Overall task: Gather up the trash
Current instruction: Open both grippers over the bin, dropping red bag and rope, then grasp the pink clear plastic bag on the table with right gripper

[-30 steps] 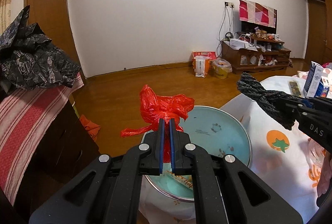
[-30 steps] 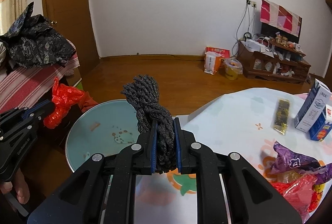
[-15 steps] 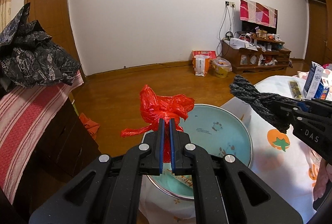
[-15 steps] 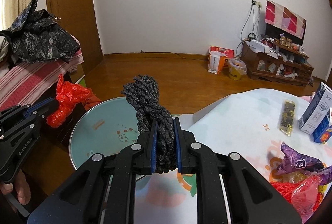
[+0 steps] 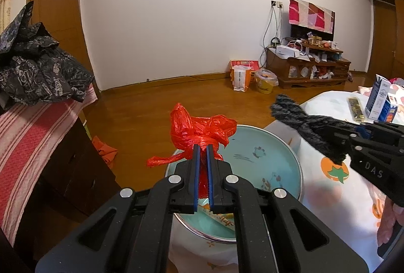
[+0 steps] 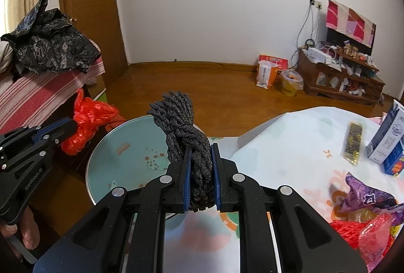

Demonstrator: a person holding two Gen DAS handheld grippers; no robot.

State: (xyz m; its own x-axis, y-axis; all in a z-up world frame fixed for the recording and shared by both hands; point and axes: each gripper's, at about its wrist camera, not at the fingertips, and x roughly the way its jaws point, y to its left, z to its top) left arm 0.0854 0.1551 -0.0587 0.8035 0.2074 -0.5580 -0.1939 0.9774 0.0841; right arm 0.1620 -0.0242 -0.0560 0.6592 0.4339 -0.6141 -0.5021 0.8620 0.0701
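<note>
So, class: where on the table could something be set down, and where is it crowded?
Free: the tablecloth between the basin and the gold packet. Crowded: the near right corner, with the purple wrapper and red bag, and the cartons at the right edge.

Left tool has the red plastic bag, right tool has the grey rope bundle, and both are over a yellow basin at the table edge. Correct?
Not quite: the basin is pale teal, not yellow, as the right wrist view shows. The rest holds: the left tool grips the red plastic bag and the right tool grips the grey rope bundle.

white wall [image 5: 176, 20]; wooden floor [image 5: 156, 101]
</note>
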